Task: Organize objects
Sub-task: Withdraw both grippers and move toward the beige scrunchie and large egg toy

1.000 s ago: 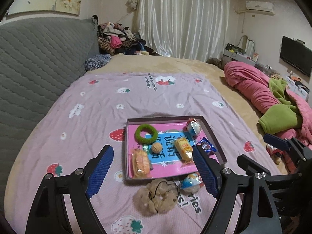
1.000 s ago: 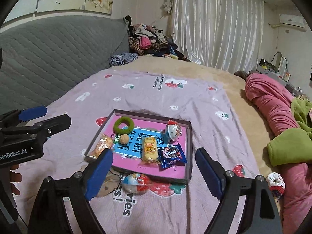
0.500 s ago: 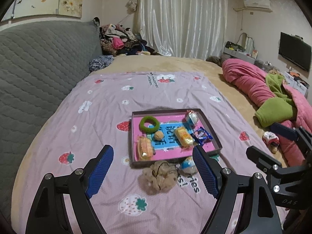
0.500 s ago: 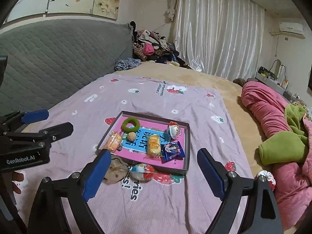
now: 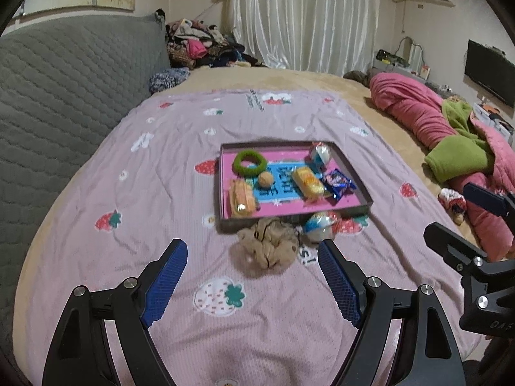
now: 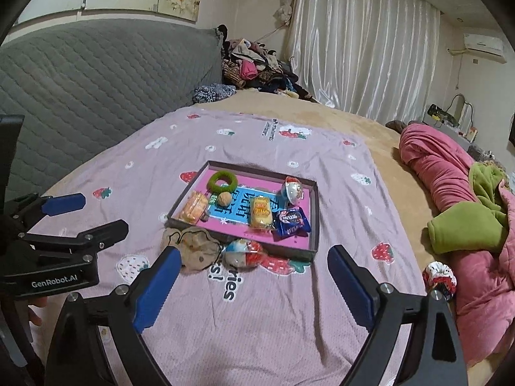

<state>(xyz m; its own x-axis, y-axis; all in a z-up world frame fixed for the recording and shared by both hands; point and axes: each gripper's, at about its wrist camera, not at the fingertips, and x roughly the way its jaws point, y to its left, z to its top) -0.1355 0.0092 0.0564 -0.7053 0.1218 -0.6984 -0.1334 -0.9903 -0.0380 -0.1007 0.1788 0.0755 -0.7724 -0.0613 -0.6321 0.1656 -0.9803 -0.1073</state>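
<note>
While both the left gripper (image 5: 252, 281) and right gripper (image 6: 254, 284) hang open and empty above the bed (image 5: 135, 167), the scrunchie (image 5: 265, 246) and egg (image 6: 243, 252) lie outside the tray (image 6: 313, 222), touching its wall. A low approach risks shoving the tray or snagging soft fabric.

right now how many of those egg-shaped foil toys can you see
2. One egg toy sits inside the tray, at its far right corner. The other egg toy lies on the bedspread just outside the tray's near wall, beside the beige scrunchie. None seem hidden.
</note>
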